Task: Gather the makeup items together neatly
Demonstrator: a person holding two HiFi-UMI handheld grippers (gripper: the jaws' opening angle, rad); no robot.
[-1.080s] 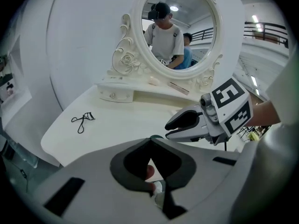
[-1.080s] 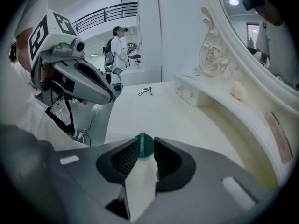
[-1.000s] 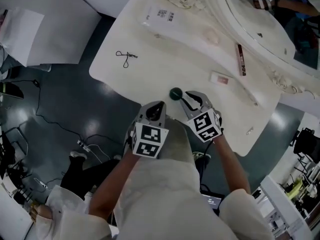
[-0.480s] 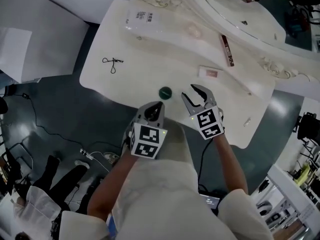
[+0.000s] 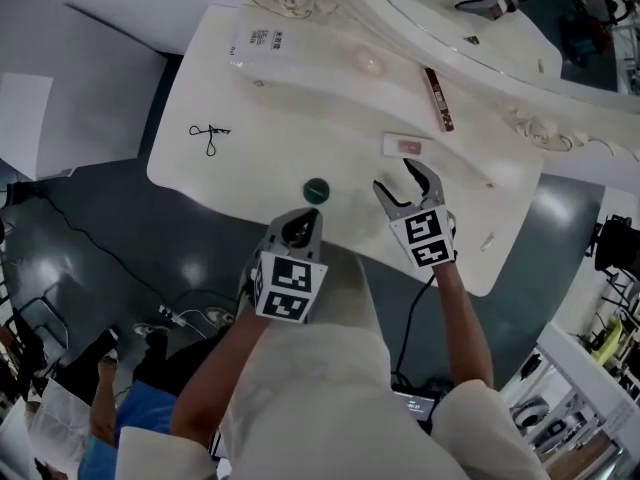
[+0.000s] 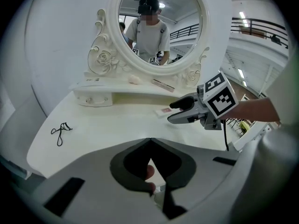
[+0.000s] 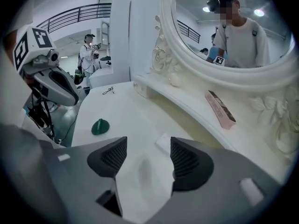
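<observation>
A small green round item [image 5: 316,190] lies on the white vanity table [image 5: 250,158], between and just beyond my two grippers. A small white-and-pink box [image 5: 404,146] sits farther back. A long pink box [image 5: 437,99] and a pale puff [image 5: 372,64] rest on the raised shelf. My right gripper [image 5: 410,181] hovers just short of the small box [image 7: 163,143]. Its jaws have just been opening and stand open with nothing between them. My left gripper [image 5: 300,230] is near the table's front edge, its jaw tips meeting, empty.
A black eyelash curler [image 5: 208,134] lies at the table's left. A white printed packet [image 5: 262,40] sits at the back left by the oval mirror [image 6: 159,27]. Dark floor with cables surrounds the table; a person's legs show at lower left.
My right gripper has moved away from the green item, towards the small white-and-pink box, and its jaws have spread. The left gripper stays near the front edge.
</observation>
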